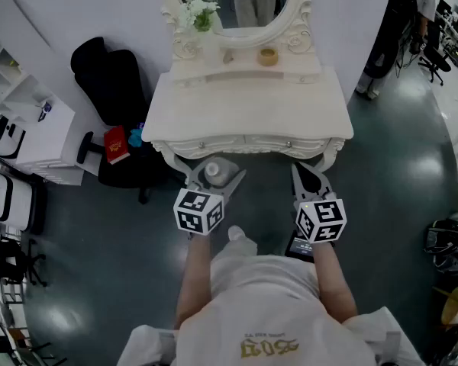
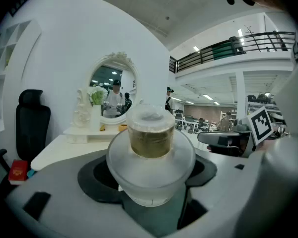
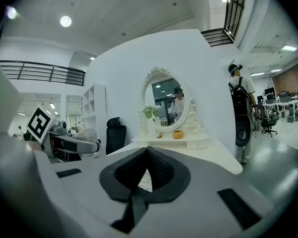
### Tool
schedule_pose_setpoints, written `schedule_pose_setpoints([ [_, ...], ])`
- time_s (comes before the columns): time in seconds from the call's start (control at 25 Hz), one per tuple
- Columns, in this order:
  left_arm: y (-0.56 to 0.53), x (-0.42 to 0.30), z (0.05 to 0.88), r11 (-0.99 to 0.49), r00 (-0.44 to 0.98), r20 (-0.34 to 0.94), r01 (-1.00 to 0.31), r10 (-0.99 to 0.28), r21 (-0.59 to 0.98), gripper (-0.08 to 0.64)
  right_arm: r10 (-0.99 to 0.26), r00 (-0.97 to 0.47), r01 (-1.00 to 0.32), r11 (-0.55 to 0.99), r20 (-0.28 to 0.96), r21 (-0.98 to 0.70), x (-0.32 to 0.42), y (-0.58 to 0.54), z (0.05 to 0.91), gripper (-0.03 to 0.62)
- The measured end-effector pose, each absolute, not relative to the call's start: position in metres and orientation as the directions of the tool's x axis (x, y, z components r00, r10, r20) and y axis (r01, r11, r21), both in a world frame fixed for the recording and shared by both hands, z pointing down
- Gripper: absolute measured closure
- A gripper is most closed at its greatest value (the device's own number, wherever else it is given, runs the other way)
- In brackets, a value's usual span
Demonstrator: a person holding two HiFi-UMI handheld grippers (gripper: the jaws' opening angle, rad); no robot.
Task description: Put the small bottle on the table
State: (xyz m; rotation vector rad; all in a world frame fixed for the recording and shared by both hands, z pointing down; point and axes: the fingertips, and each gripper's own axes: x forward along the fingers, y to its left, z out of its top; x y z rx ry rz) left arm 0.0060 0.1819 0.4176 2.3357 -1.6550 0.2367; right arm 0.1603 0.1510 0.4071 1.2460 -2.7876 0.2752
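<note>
The small bottle (image 1: pixel 214 171) is frosted and round, with a clear cap over yellowish contents. It sits between the jaws of my left gripper (image 1: pixel 216 175), which is shut on its body and holds it in the air just in front of the white dressing table (image 1: pixel 244 117). The left gripper view shows the bottle (image 2: pixel 150 152) upright, filling the space between the pads of the left gripper (image 2: pixel 150 180). My right gripper (image 1: pixel 307 177) hangs beside it at the table's front edge. Seen in its own view, the right gripper (image 3: pixel 147 158) is shut with nothing in it.
An oval mirror (image 1: pixel 237 6), white flowers (image 1: pixel 201 8) and a small yellow jar (image 1: pixel 268 56) stand at the table's back. A black chair (image 1: pixel 111 71) and a red box (image 1: pixel 116 143) are on the left, near white shelves (image 1: pixel 30 128). A person (image 1: pixel 401 29) stands at the far right.
</note>
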Motion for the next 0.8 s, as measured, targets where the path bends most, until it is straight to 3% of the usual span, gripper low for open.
schedule_pose_setpoints([
  [0.48,0.185,0.003,0.426,-0.292,0.323,0.298,-0.945,-0.898,0.145,0.210,-0.707,-0.694,-0.719,0.671,0.138,-0.182,0.155,0.153,0.414,0.581],
  [0.8,0.143,-0.012,0.443,-0.298,0.341,0.316,-0.938,-0.885,0.176,0.210,-0.724,-0.661,-0.750,0.633,0.198,-0.193,0.149,0.117,0.441,0.581],
])
